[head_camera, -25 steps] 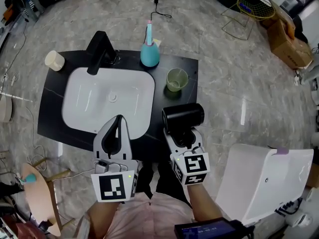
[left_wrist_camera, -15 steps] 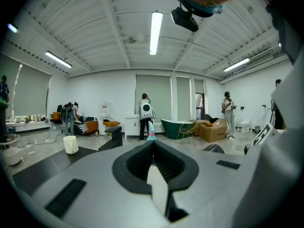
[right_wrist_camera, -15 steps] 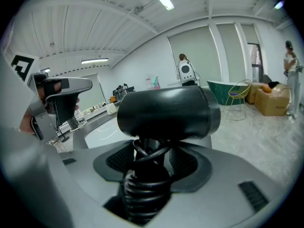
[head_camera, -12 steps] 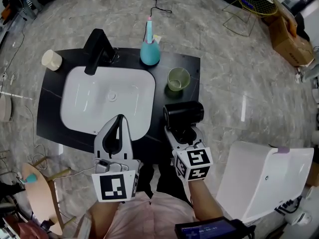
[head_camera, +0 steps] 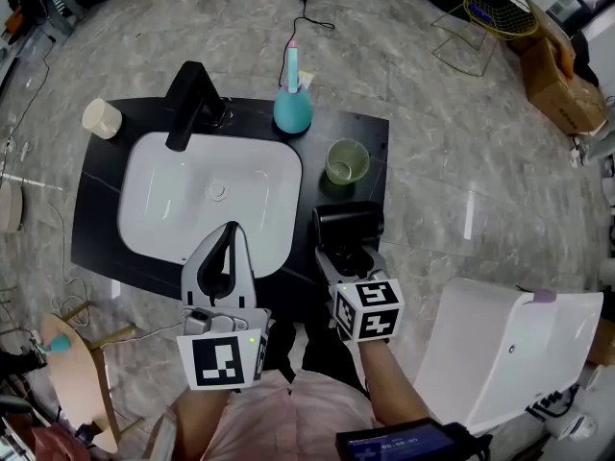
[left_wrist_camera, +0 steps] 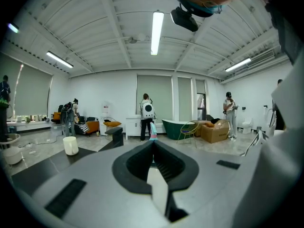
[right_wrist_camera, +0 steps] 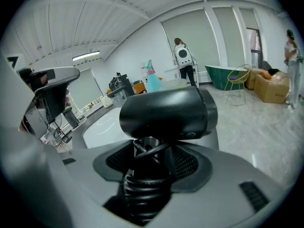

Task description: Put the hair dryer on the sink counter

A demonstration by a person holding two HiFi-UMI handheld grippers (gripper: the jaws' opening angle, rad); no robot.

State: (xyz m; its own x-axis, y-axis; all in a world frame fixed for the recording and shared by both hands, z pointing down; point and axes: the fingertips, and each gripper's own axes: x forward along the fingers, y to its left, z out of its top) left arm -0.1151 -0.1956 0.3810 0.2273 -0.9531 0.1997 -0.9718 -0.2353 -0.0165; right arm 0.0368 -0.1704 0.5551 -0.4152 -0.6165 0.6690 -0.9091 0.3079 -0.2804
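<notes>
Nearest the person, the left gripper (head_camera: 231, 236) hovers over the front edge of the bench (head_camera: 373, 142). Its fingers are pressed together with nothing between them, and it takes no part in the job at this moment.

Beside it, the right gripper (head_camera: 352, 263) has its fingers clamped on the handle of the black hair dryer (head_camera: 346, 225), with the coiled cord bunched against the handle between them. The dryer's barrel lies crosswise above the fingers. It sits over the front right part of the dark bench, just right of the white basin (head_camera: 192, 200). Whether the dryer already rests on the bench or hangs just above it, the pictures do not settle.

Judging by this, the carrying is done and the dryer is at its place. What is left is to set it down fully, open the fingers and draw the gripper back.

Just beyond the dryer stands a green cup (head_camera: 346, 161), close enough to be nudged if the barrel swings forward. Farther back are a teal holder (head_camera: 292, 109), the black tap (head_camera: 187, 104) and a pale cup (head_camera: 102, 118) at the far left corner.
</notes>
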